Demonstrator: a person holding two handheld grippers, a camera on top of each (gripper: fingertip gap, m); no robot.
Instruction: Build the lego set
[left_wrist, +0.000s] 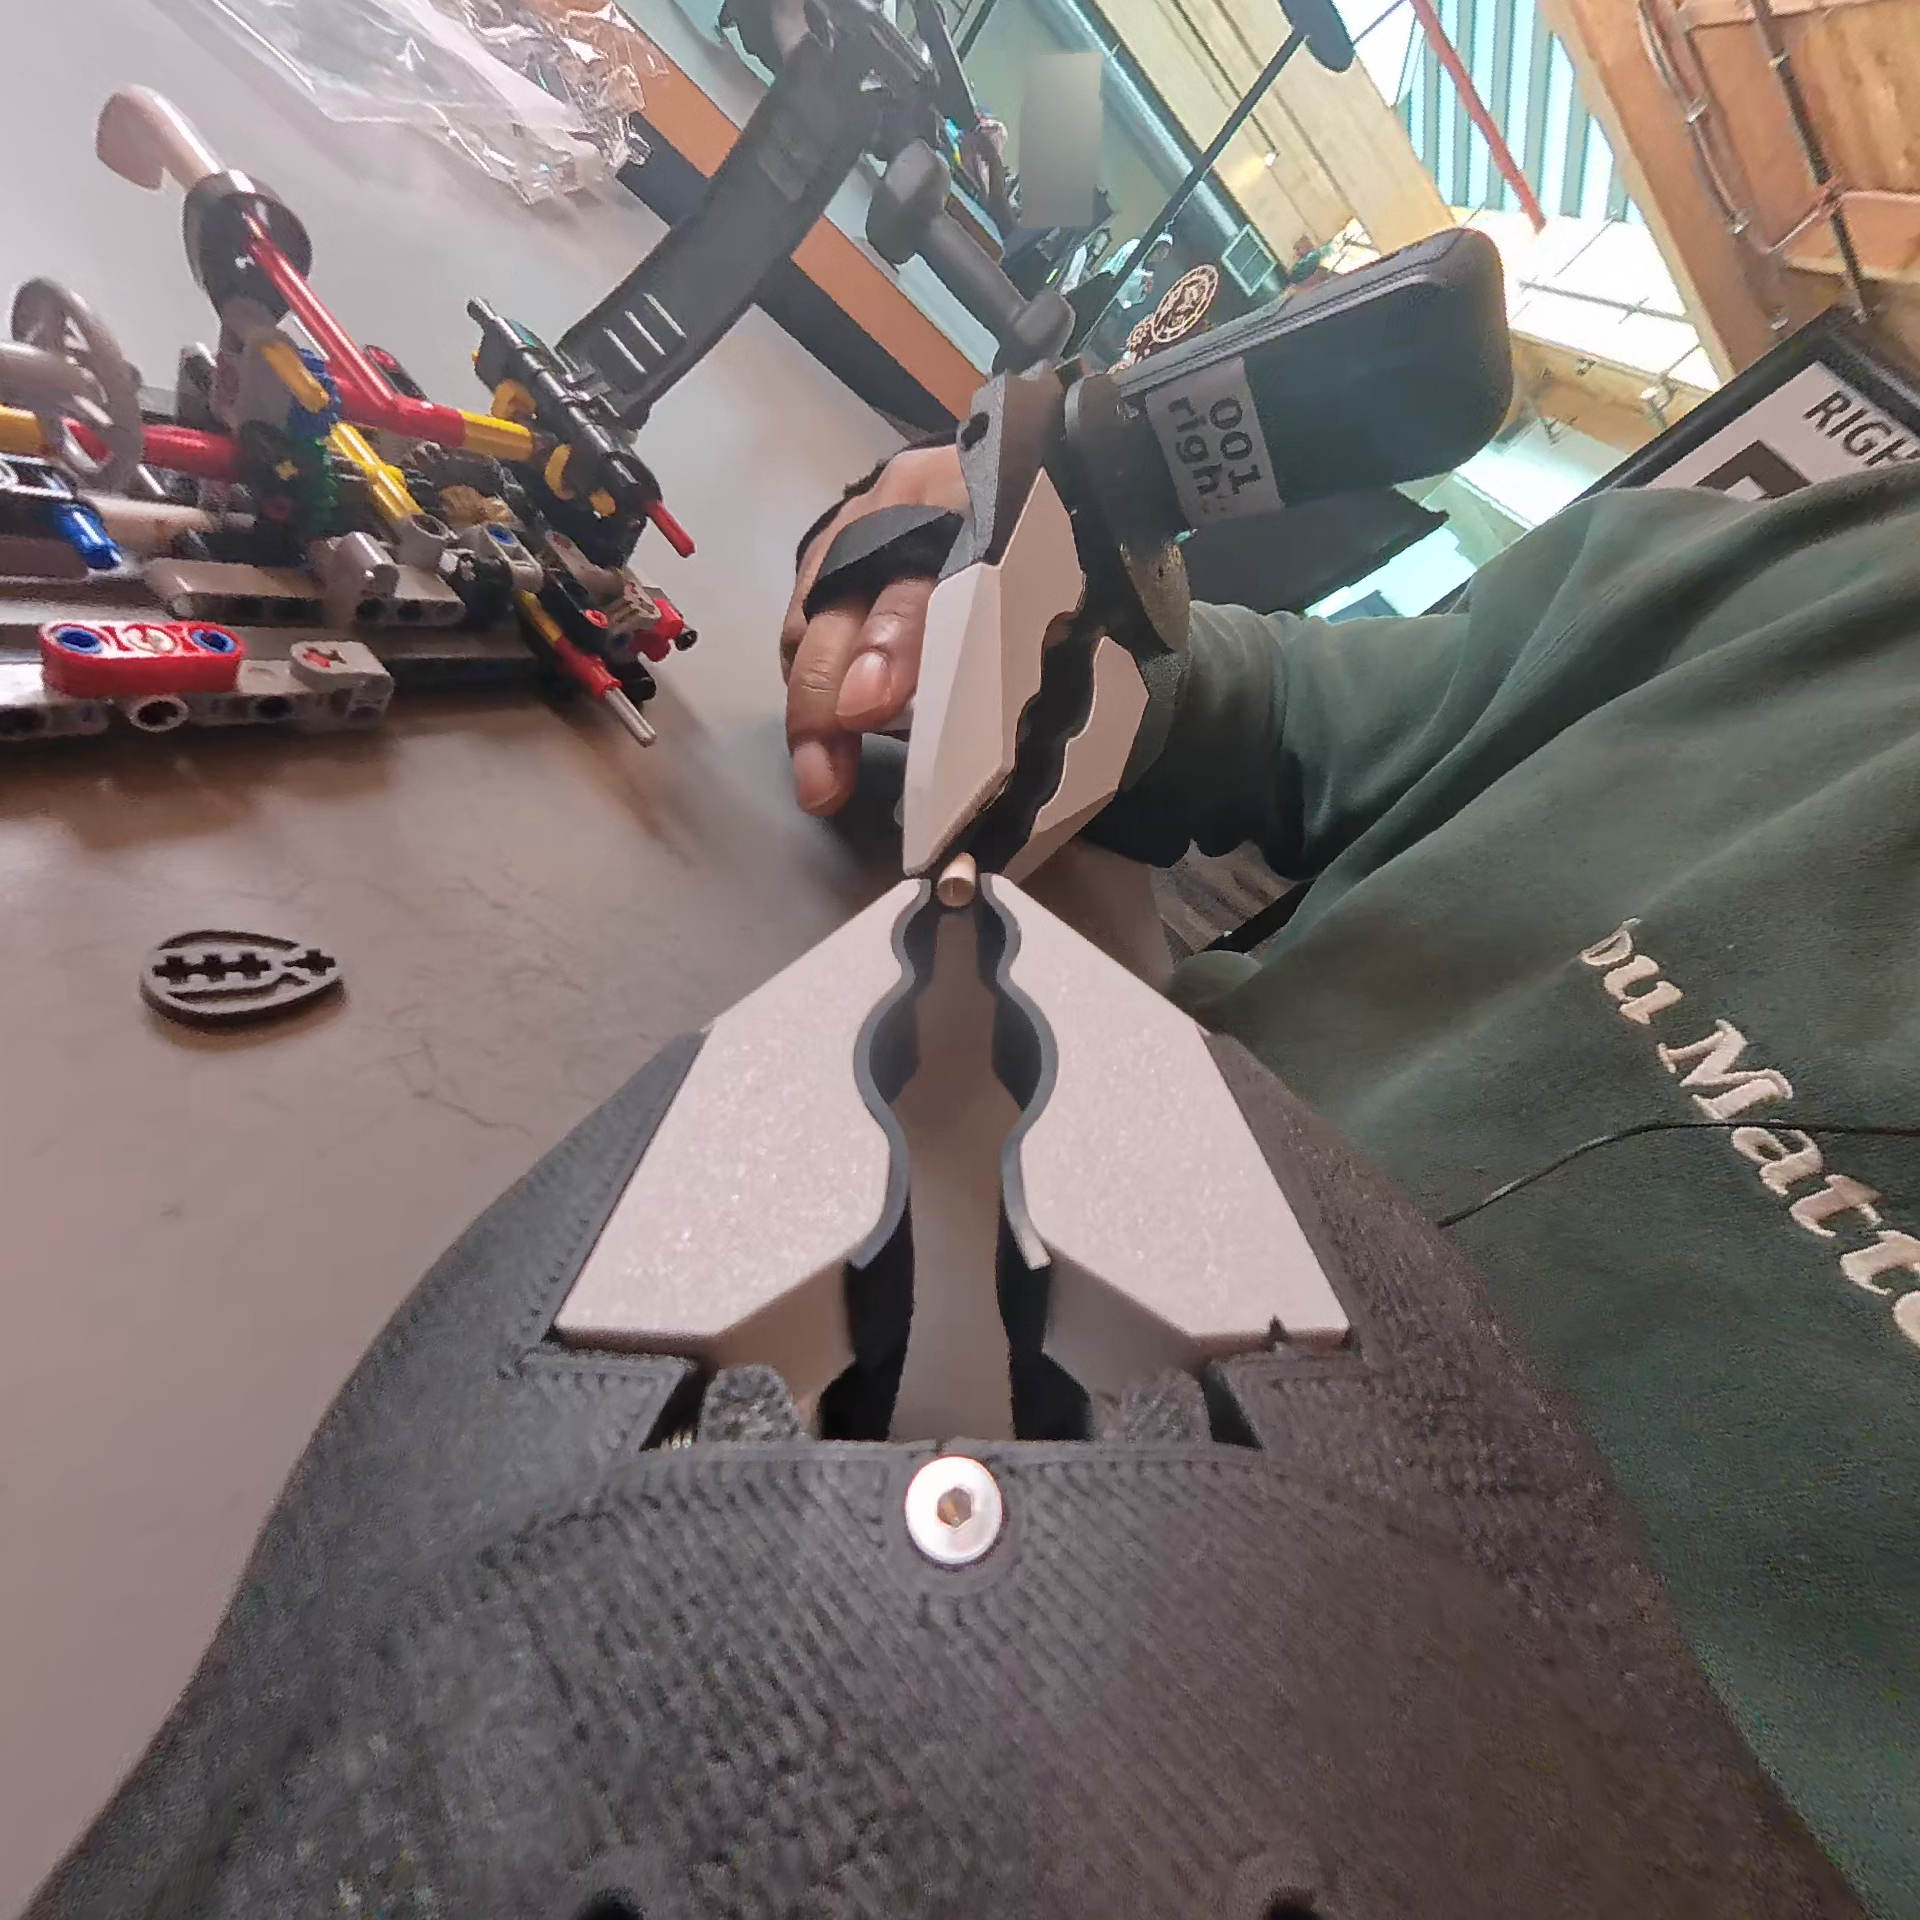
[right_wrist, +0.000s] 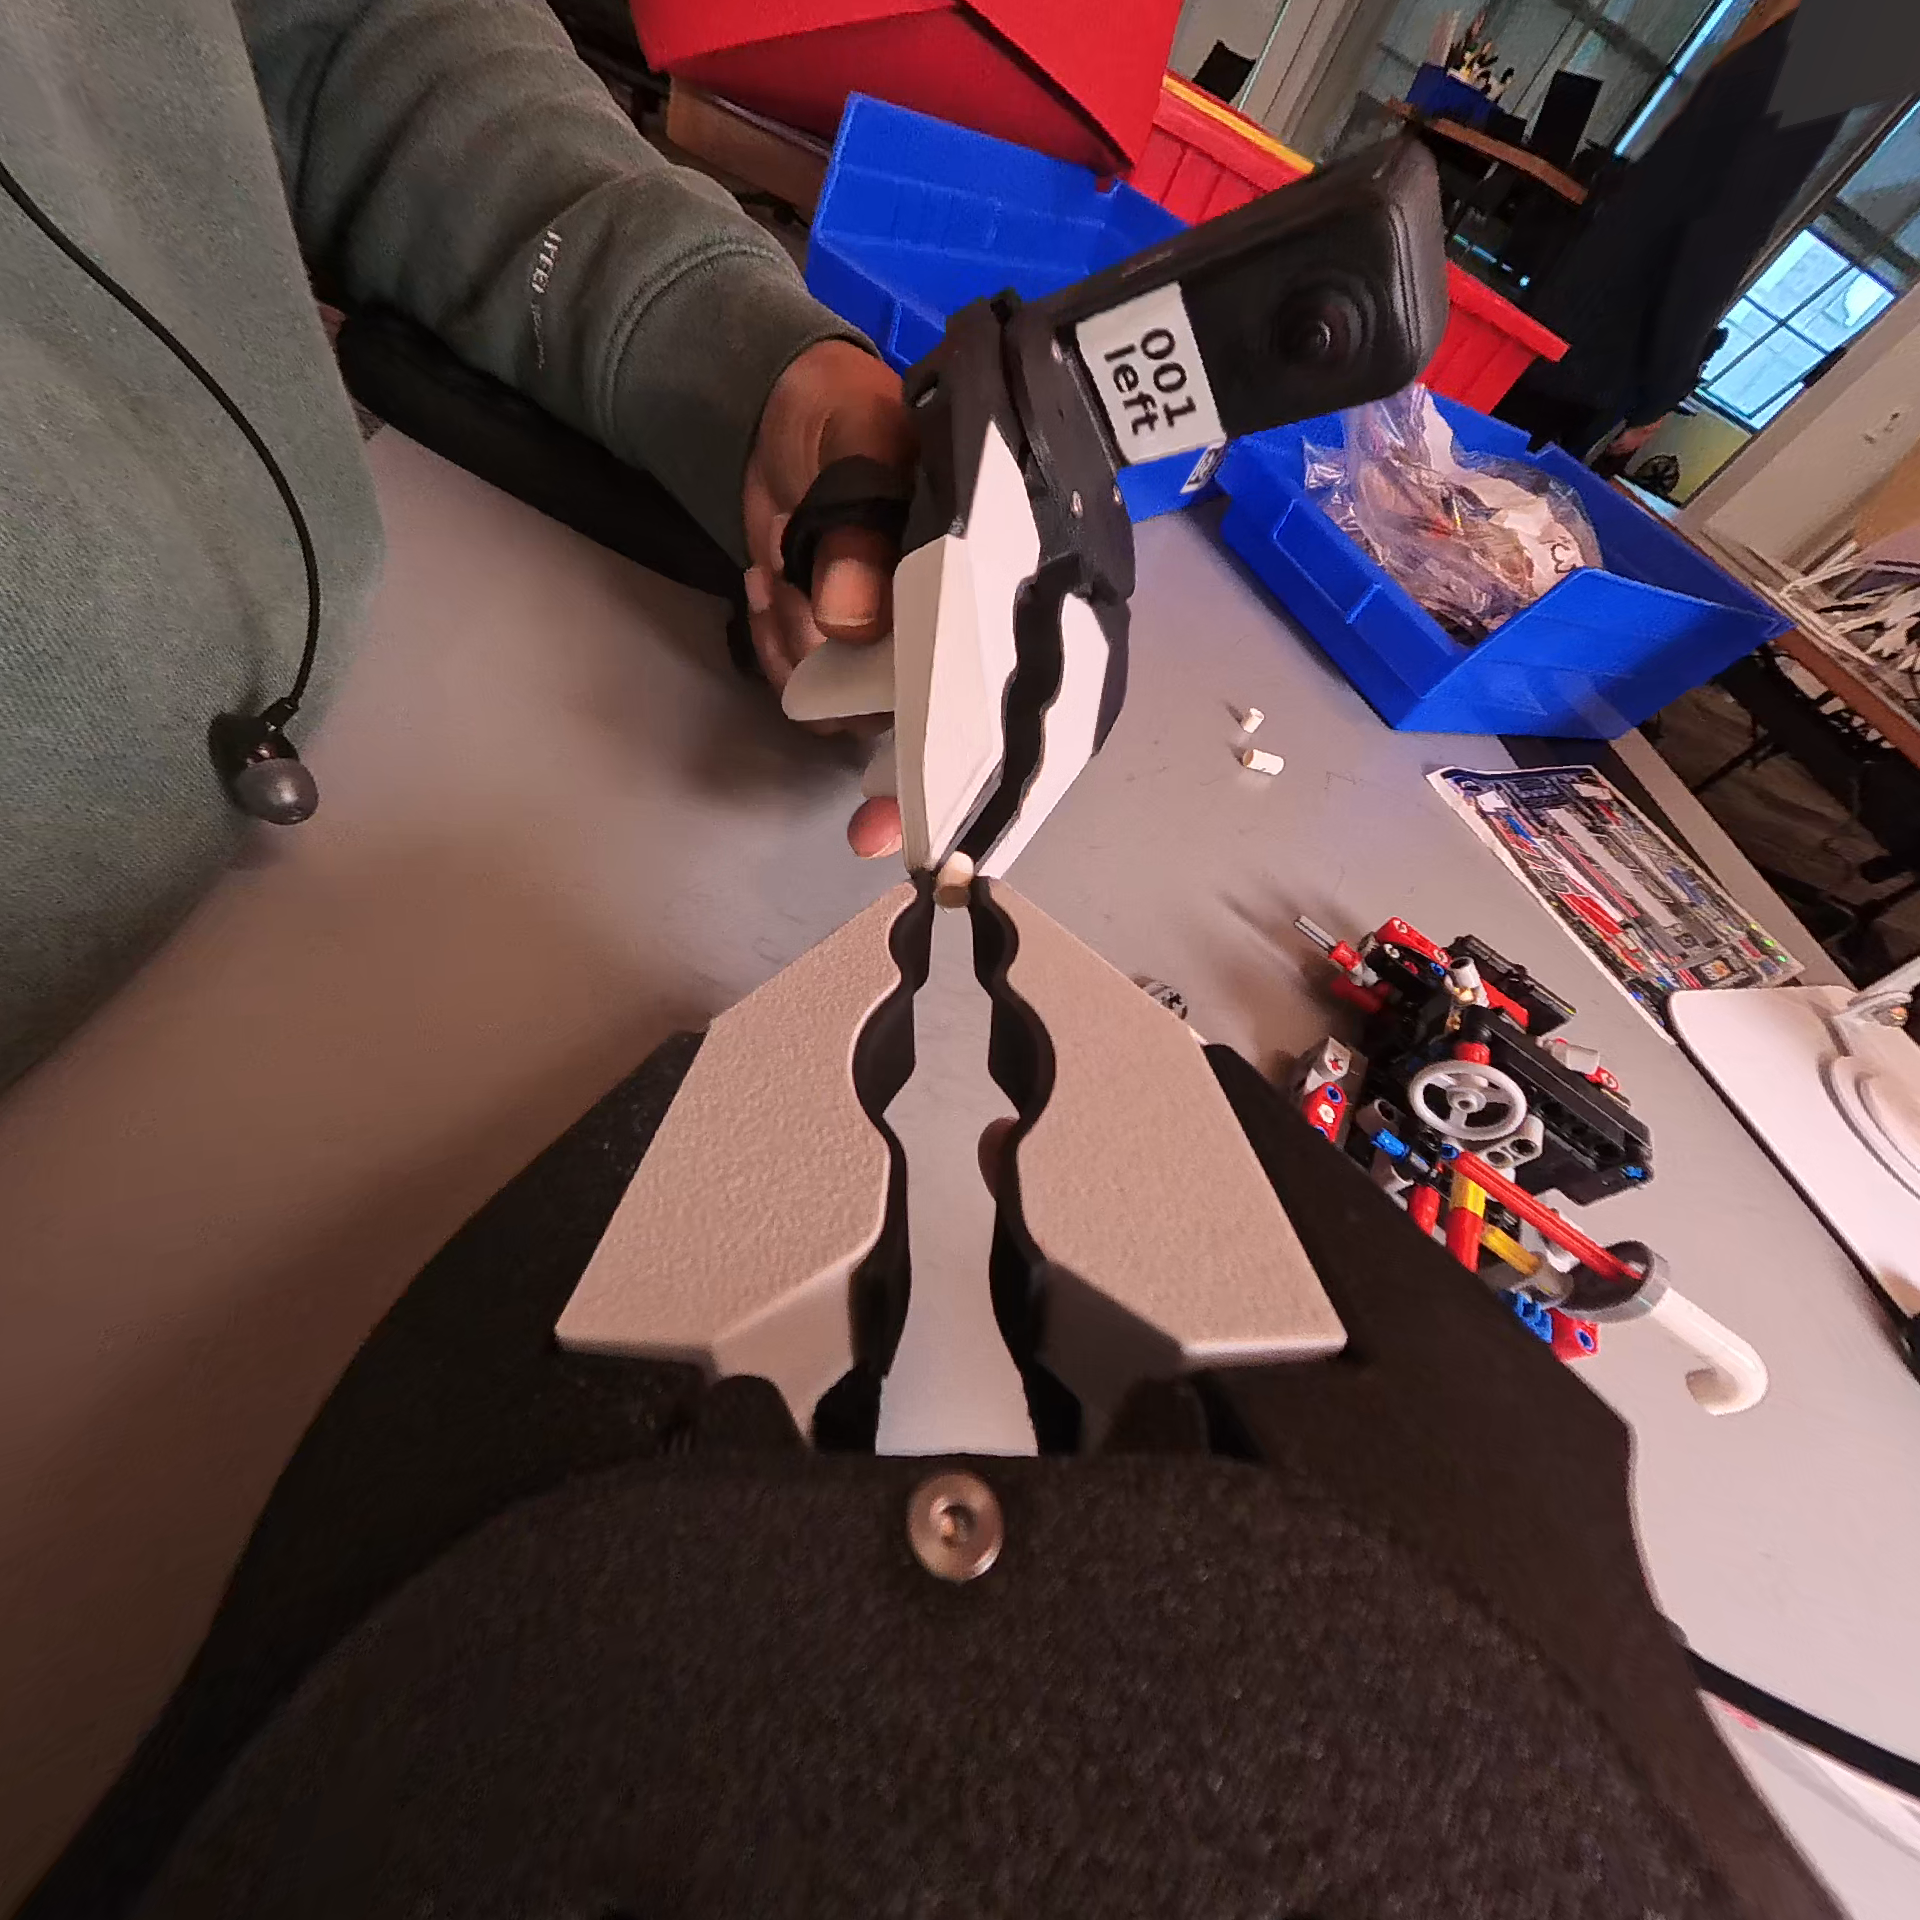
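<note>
A small tan peg (left_wrist: 953, 889) sits end-on between the fingertips of my left gripper (left_wrist: 951, 896), and both pads press on it. My right gripper (left_wrist: 961, 860) comes in from above, tip to tip with the left, and its fingertips close on the far end of the same peg. In the right wrist view the peg (right_wrist: 953, 881) is pinched between my right gripper's (right_wrist: 951, 896) fingertips. The left gripper (right_wrist: 956, 854) meets it from above there. Both grippers hover above the grey table (right_wrist: 1195, 675), held by a person's hands.
A partly built brick model (left_wrist: 364, 499) stands on the table, and it also shows at the right in the right wrist view (right_wrist: 1475, 1122). A black oval flat piece (left_wrist: 241, 977) lies nearby. Two loose tan pegs (right_wrist: 1257, 743), a booklet (right_wrist: 1621, 883) and blue bins (right_wrist: 1507, 623) lie beyond. Less than 4 cm separates the two grippers' tips.
</note>
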